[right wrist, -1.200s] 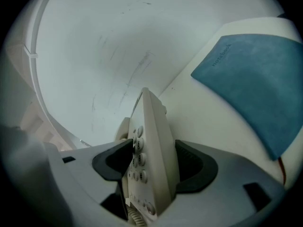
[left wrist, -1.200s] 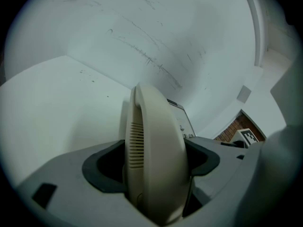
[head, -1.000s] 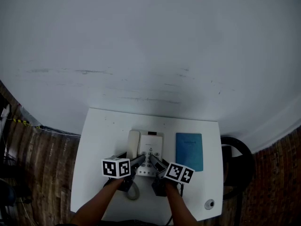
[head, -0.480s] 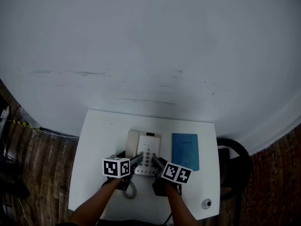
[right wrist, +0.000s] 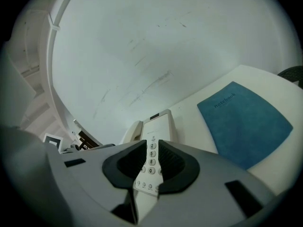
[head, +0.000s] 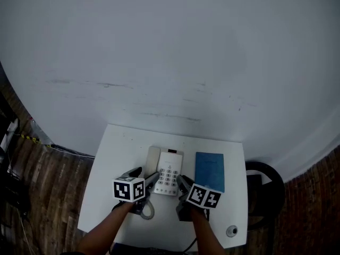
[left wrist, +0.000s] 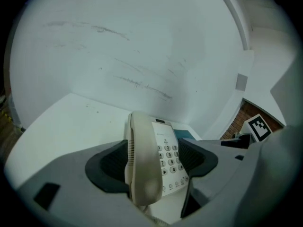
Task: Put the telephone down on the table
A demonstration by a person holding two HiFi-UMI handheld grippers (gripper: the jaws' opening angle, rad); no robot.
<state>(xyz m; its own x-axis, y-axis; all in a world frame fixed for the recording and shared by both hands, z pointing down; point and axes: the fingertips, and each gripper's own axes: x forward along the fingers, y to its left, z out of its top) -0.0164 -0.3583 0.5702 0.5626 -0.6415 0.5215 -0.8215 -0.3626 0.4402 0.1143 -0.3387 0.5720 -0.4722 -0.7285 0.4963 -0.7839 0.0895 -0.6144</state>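
Note:
A cream telephone (head: 169,177) lies flat on the white table (head: 117,158), its handset (head: 152,161) resting in the cradle on the left side. My left gripper (head: 144,175) straddles the handset's near end (left wrist: 142,169). Its jaws stand wide and are closing slightly, and the pads do not press on the handset. My right gripper (head: 183,183) hovers at the keypad's near right corner. Its jaws (right wrist: 152,162) are closing to a narrow gap. Through that gap the keypad (right wrist: 151,148) shows, and nothing is gripped.
A blue notebook (head: 210,170) lies right of the telephone. The coiled cord (head: 147,211) trails off the phone toward the table's front edge. A small round object (head: 230,230) sits at the front right corner. A black round seat (head: 263,187) stands beside the table's right edge.
Both grippers have drawn back a little from over the keypad to the telephone's near end. The telephone stays where it was on the table.

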